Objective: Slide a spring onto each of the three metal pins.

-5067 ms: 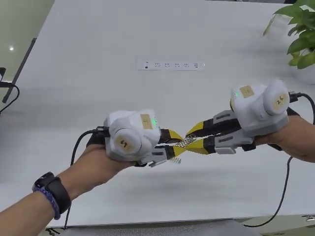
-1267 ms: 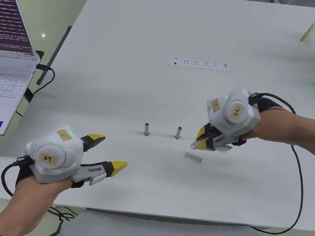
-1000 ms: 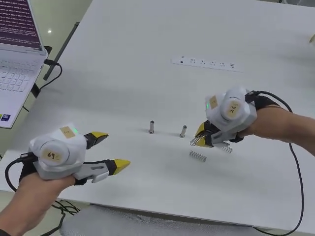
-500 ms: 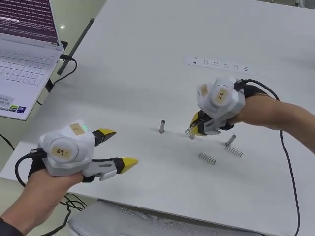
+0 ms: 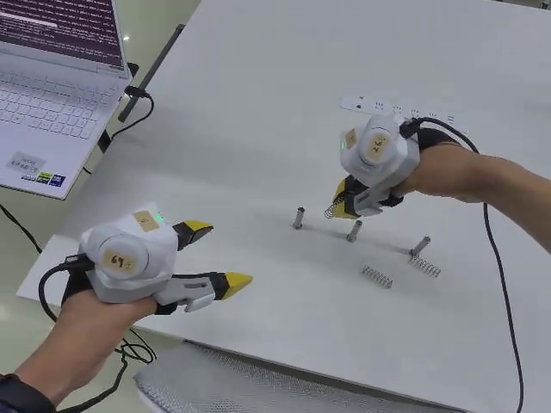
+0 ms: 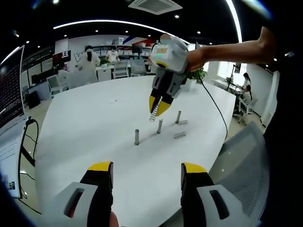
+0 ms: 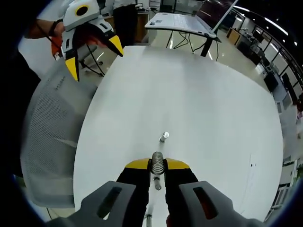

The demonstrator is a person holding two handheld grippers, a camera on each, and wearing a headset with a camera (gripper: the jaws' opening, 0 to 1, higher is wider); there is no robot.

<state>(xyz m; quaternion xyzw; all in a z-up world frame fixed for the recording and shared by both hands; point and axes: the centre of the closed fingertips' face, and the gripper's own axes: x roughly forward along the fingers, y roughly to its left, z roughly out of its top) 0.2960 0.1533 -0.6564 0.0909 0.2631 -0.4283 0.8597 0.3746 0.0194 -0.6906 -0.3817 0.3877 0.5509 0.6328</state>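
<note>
Pinching a little coiled wire spring (image 5: 331, 210), the right claw (image 5: 343, 210) is hovering low over the smooth white worktop (image 5: 241, 129), with its yellow tips clamped tight on the coil. The spring's free end is dangling between two of the short cylindrical metal pins (image 5: 299, 217), close to the middle pin (image 5: 354, 230) but not on it. All three are standing upright and bare. Two loose springs (image 5: 376, 276) are lying flat near the far-right pin (image 5: 419, 247). The left claw (image 6: 147, 168) is hanging over the near edge, tips wide apart.
</note>
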